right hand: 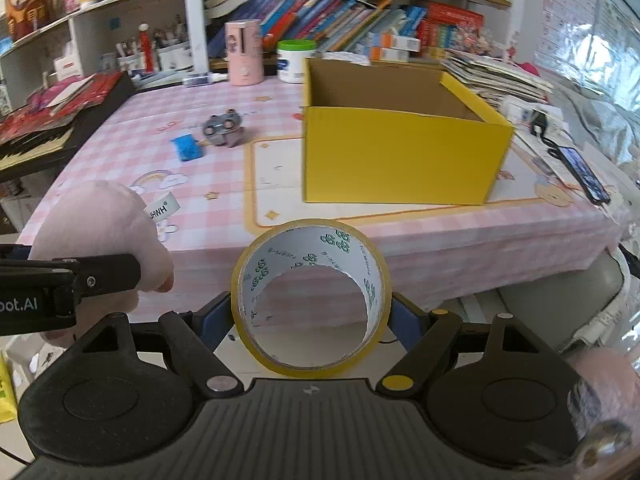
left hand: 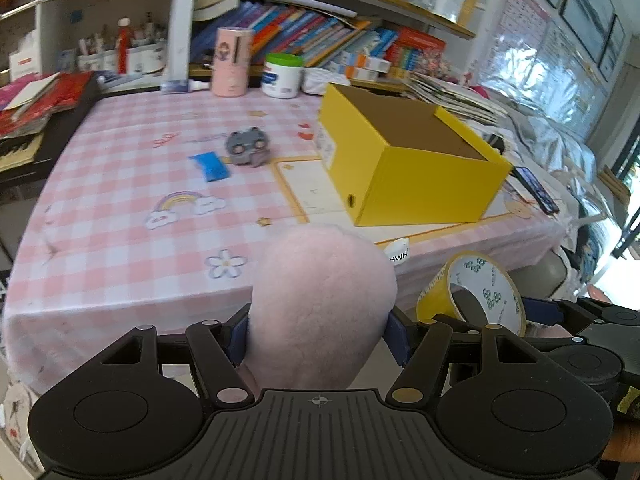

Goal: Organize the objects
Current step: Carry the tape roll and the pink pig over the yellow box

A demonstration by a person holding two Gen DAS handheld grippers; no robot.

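My left gripper [left hand: 318, 336] is shut on a pink plush toy [left hand: 320, 300] and holds it in front of the table's near edge; the toy also shows in the right wrist view [right hand: 100, 236]. My right gripper [right hand: 312, 316] is shut on a yellow tape roll [right hand: 312, 300], held beside the toy; the roll also shows in the left wrist view [left hand: 472, 292]. An open yellow box [right hand: 400, 160] stands on the pink checked table [right hand: 440, 236], and also shows in the left wrist view [left hand: 416, 160]. A blue block [left hand: 212, 166] and a grey toy [left hand: 248, 146] lie left of the box.
A pink cylinder [left hand: 232, 62] and a green-lidded white jar [left hand: 282, 76] stand at the table's back edge under bookshelves. A phone [right hand: 584, 176] lies at the table's right edge. Red books and a black case [right hand: 60, 120] are stacked at the left.
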